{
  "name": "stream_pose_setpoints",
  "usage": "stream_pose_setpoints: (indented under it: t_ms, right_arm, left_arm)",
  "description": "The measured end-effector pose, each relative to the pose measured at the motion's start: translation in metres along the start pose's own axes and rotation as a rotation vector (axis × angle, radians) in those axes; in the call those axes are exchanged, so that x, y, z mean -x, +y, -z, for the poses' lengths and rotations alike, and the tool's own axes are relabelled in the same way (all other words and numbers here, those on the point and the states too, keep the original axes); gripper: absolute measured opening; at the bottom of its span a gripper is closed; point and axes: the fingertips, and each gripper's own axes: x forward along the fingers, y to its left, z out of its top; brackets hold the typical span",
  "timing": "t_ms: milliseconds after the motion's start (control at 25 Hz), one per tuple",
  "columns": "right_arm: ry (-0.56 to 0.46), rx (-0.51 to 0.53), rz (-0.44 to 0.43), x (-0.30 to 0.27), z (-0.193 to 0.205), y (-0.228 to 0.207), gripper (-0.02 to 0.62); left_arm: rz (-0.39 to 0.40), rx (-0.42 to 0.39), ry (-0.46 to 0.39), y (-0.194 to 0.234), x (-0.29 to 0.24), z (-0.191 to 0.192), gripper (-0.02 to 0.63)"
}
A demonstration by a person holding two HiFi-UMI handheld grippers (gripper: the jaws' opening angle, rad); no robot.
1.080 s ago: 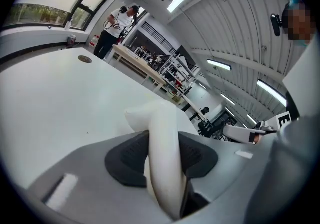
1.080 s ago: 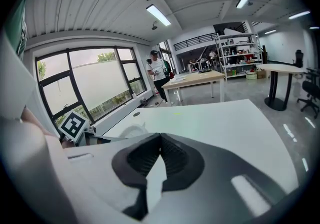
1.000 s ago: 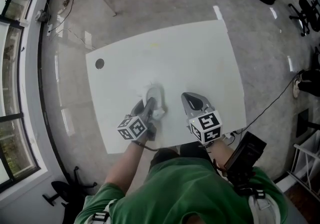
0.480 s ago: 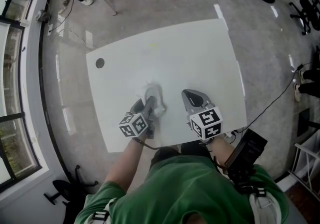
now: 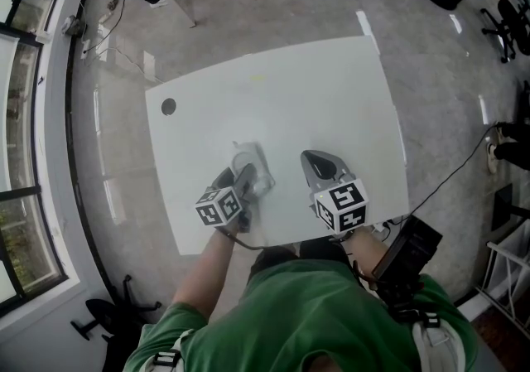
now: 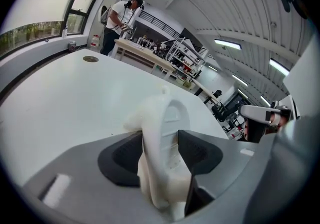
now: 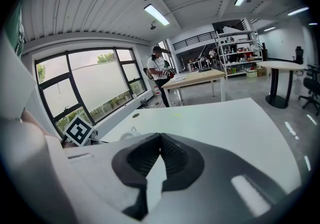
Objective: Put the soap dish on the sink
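A white oval soap dish (image 6: 162,143) with a ribbed face stands on edge between my left gripper's (image 6: 160,140) jaws, which are opening. The pads sit close on either side of it, and I see no squeeze. Behind the dish a lumpy white sink piece (image 6: 137,118) with a small knob on top rests on the table. From the head view, the dish and the sink read as one white shape (image 5: 251,165) at the tips of the left gripper (image 5: 245,175). My right gripper (image 5: 311,161) hovers to the right of it, shut and empty (image 7: 160,140).
The white table (image 5: 315,97) has a round dark hole (image 5: 168,106) near its far left corner. Its near edge runs just behind both grippers. A person stands by a wooden desk (image 7: 197,76) across the room. Office chairs and a cable lie on the floor to the right.
The left gripper has dipped slightly toward the table and its jaws have spread wider around the white dish. The right gripper has stayed where it was.
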Motion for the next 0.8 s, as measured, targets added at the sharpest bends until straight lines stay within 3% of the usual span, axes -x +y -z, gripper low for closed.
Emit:
stream_pose_setpoints:
  t_ms: [400, 680, 800]
  right_arm:
    - [-0.003, 0.010, -0.005, 0.002, -0.004, 0.006, 0.003]
    - [-0.017, 0.028, -0.006, 0.000, -0.005, 0.003, 0.003]
    - [-0.034, 0.040, -0.002, 0.011, -0.009, 0.014, 0.003]
  left_arm:
    - [0.005, -0.061, 0.042, -0.003, 0.004, 0.002, 0.250]
    - [-0.011, -0.101, -0.061, -0.001, 0.016, -0.014, 0.275]
    - [-0.024, -0.119, -0.172, -0.004, 0.045, -0.026, 0.229]
